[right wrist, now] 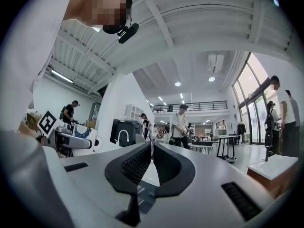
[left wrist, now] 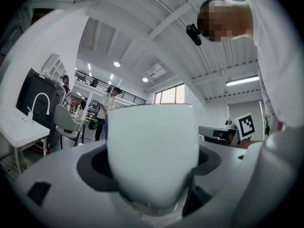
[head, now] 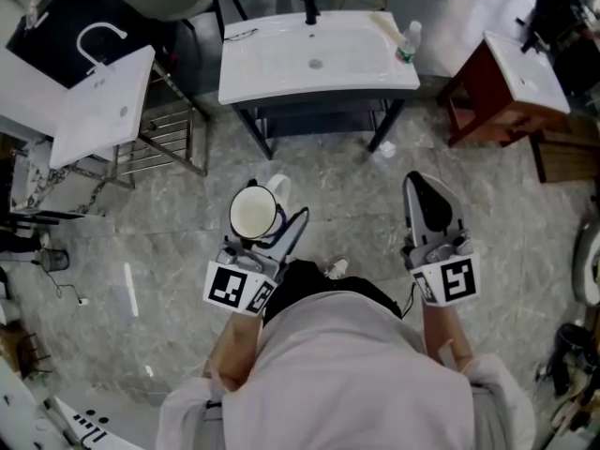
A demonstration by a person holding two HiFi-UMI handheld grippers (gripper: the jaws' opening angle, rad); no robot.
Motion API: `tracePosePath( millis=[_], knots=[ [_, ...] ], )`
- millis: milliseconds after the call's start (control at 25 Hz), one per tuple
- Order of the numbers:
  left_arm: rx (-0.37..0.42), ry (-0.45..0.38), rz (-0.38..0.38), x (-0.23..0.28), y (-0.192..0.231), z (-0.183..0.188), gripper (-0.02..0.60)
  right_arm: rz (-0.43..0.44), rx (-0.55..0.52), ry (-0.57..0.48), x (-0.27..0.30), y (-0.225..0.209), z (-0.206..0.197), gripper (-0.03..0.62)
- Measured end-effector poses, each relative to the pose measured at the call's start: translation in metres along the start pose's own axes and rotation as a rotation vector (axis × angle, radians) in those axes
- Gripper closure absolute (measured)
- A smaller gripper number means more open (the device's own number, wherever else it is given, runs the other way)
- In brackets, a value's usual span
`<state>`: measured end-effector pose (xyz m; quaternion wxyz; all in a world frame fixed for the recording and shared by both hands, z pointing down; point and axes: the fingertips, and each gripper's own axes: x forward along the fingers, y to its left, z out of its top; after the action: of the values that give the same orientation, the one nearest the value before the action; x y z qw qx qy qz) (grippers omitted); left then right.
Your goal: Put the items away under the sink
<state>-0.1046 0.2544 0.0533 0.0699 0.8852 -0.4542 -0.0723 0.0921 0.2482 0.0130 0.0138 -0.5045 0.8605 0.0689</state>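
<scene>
Risk: left hand-held gripper [head: 262,223] clamped on white ceramic mug [left wrist: 152,151]; glossy wall could slip while stooping under white rectangular sink [head: 319,59]; right hand-held gripper [head: 422,190] jaws together, empty

Space under sink [head: 281,75] in shadow, bottle [head: 409,41] label unreadable, mug [left wrist: 152,151] base hidden by left gripper [head: 279,232]

White mug [head: 254,213], grey marbled floor [head: 328,186]

Head camera [left wrist: 192,34] sits above me and looks steeply down on my left gripper [head: 265,216] and right gripper [head: 422,190]. Sink counter [head: 281,64] is well beyond the jaws. Left gripper camera rides just behind my jaws, tilted up, mug [left wrist: 152,151] very close. Right gripper camera same, tilted up. Both share ceiling [left wrist: 142,18] and head camera.
</scene>
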Motion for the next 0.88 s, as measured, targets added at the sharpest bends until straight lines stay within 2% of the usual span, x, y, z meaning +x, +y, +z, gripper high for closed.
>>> tracePosePath(
  millis=[320, 600, 880],
  knots=[
    [0.001, -0.01, 0.027, 0.01, 0.011, 0.001, 0.173, 0.055, 0.021, 0.018, 0.024, 0.001, -0.008, 0.551],
    [-0.028, -0.006, 0.0, 0.05, 0.049, -0.004, 0.173, 0.019, 0.0, 0.049, 0.061, -0.016, -0.017, 0.551],
    [-0.042, -0.007, -0.073, 0.111, 0.096, 0.001, 0.173, -0.035, -0.036, 0.081, 0.115, -0.037, -0.02, 0.551]
  ],
)
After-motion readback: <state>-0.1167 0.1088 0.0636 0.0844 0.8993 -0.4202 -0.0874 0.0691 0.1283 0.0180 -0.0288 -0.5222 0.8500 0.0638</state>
